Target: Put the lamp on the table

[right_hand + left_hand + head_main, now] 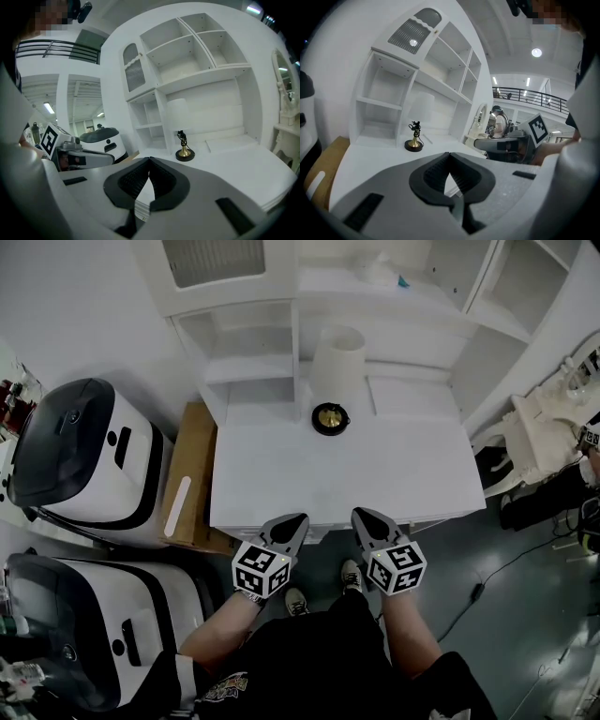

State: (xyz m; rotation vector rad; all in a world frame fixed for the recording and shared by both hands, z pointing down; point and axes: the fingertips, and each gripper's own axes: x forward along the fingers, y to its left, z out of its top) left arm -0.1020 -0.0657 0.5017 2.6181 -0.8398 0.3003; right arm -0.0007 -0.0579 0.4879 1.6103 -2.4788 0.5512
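Lamp (334, 388) stem hidden under shade (337, 352) in head view. Lower white machine (103, 634) cut off at left edge. Distant person (500, 123) too small to tell.

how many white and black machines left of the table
2. One machine stands beside the cardboard box by the table; the other sits at the lower left. More may be out of frame.

I take this for a big test hall, not a home: my white desk (356, 474) and shelves (248, 367) stand on grey floor (511, 634) with loose cables (495, 575), beside white machines (84, 460), below a railed balcony (534, 96) and ceiling lights (536, 52).
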